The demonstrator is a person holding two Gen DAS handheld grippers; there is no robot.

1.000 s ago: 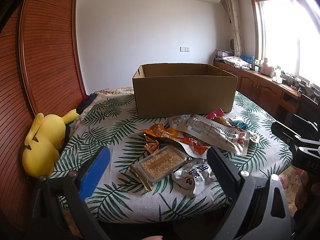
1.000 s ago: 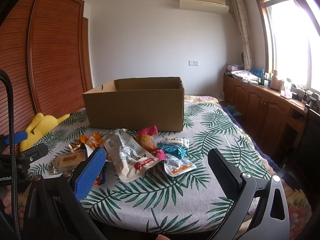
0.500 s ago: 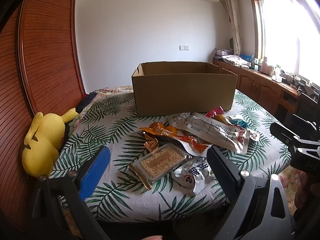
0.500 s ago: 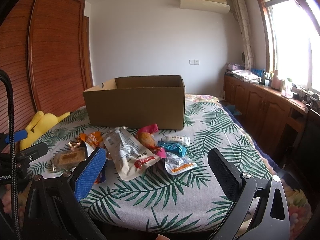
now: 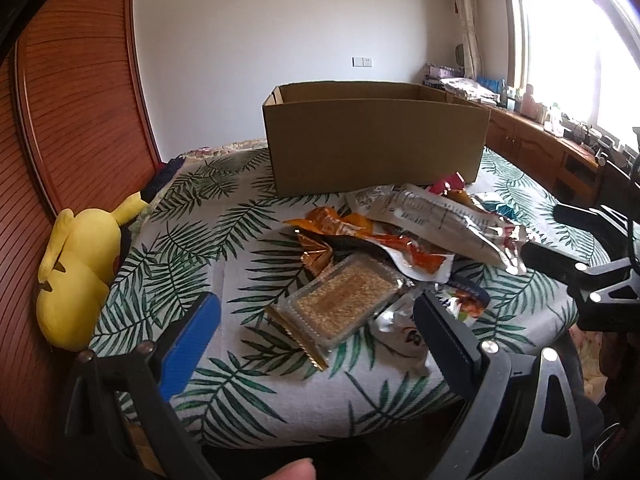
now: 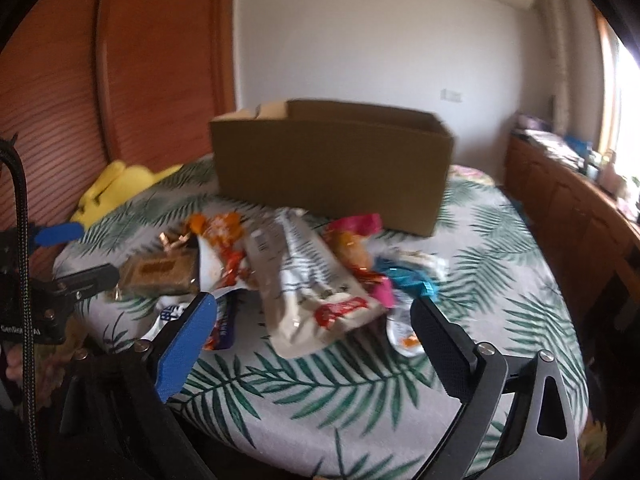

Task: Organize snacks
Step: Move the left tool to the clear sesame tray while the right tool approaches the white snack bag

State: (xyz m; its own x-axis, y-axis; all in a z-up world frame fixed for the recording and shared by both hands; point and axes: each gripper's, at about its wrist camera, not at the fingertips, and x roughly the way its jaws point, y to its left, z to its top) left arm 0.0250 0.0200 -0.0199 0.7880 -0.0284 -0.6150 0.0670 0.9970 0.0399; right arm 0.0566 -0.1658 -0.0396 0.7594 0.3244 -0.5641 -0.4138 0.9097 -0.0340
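Approach stage: left tool point(image 5: 316, 328) & right tool point(image 6: 314, 326), both spread wide and empty, hover just short of snack pile point(image 5: 404, 248) on the bed, w/ cardboard box point(image 5: 376, 140) beyond; next likely a pinch on nearest packet.

matt cardboard box point(image 5: 376, 140), glossy foil packets point(image 5: 440, 224)

Daylight pours in from the window point(image 5: 576, 36) on the right, blown out to white glare. The left wrist view is sharp; the right wrist view is smeared by motion blur (worst on the snack pile point(image 6: 304, 276)). Fisheye bending darkens every corner.
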